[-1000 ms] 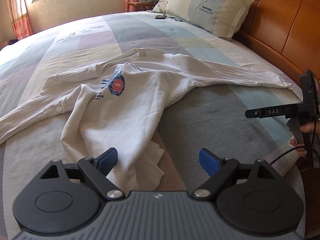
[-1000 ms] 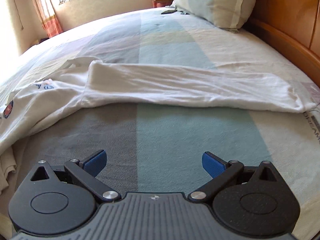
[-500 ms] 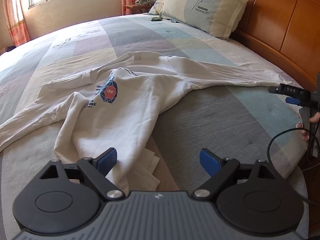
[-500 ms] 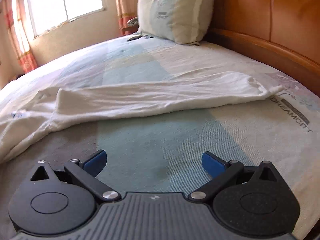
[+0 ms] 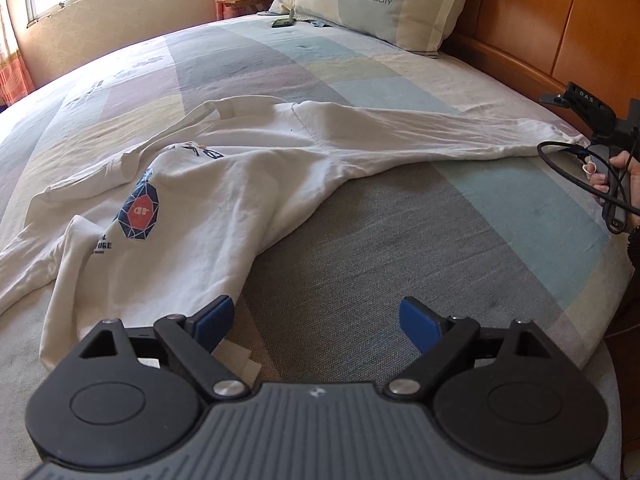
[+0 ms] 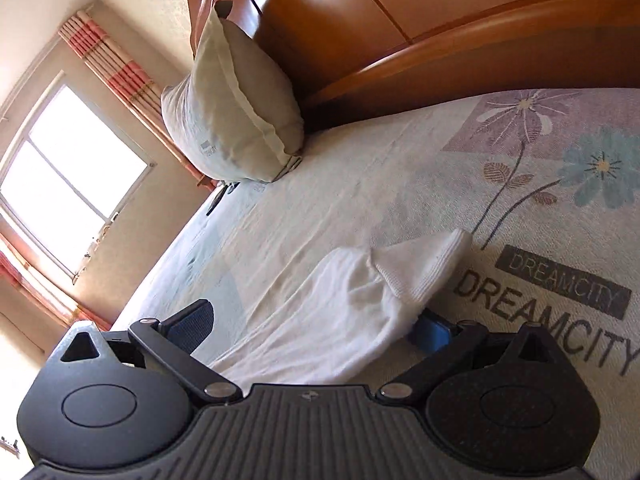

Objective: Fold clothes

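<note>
A white sweatshirt [image 5: 224, 184] with a blue and red gem print lies spread and rumpled on the bed. One long sleeve [image 5: 460, 136] stretches right toward the headboard. My left gripper [image 5: 316, 318] is open and empty, low over the bed by the sweatshirt's hem. My right gripper [image 6: 312, 326] is open and tilted, its jaws straddling the sleeve just behind the ribbed cuff [image 6: 424, 264]. It also shows in the left wrist view [image 5: 588, 120] at the sleeve's end.
The patchwork bedspread [image 5: 420, 240] covers the bed. A pillow [image 5: 384, 0] leans on the wooden headboard [image 5: 560, 32]. A dark phone [image 5: 282, 22] lies near the pillow. A window [image 6: 68, 184] and striped curtains are beyond.
My right gripper has moved to the sleeve's end and rolled sideways, so the cuff now sits between its open jaws. My left gripper has shifted slightly right along the hem.
</note>
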`<action>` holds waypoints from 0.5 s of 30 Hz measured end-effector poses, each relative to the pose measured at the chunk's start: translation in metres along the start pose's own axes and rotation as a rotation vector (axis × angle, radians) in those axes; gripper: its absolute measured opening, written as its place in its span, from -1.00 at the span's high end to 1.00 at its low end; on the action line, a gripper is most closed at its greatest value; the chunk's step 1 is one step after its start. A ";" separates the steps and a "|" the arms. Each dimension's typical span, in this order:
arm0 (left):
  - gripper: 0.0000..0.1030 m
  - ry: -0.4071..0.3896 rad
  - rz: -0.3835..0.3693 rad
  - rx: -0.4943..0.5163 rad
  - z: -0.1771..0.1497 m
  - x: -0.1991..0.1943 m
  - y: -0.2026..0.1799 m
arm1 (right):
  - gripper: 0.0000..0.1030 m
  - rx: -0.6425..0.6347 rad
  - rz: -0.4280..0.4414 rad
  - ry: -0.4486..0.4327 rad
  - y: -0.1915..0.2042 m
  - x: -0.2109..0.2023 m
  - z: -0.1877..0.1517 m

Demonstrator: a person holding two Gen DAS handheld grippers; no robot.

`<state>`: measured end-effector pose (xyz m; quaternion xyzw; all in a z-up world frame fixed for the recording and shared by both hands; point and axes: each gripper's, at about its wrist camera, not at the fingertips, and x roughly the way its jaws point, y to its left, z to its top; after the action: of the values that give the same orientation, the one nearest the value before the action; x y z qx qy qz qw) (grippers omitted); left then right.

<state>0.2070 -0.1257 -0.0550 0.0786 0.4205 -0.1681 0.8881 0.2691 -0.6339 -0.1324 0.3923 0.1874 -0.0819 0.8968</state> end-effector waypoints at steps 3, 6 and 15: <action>-0.75 0.014 -0.007 -0.013 -0.001 0.006 -0.001 | -1.00 -0.055 -0.052 -0.098 0.004 -0.005 0.012; -0.75 0.010 -0.020 -0.017 -0.003 0.006 -0.001 | -1.00 -0.123 -0.111 -0.212 0.012 -0.026 0.021; -0.75 0.014 -0.010 -0.030 -0.011 -0.002 0.006 | -1.00 -0.426 -0.113 -0.002 0.064 0.003 -0.009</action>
<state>0.1999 -0.1167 -0.0608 0.0645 0.4298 -0.1655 0.8853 0.2879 -0.5838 -0.0962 0.1830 0.2212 -0.0912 0.9536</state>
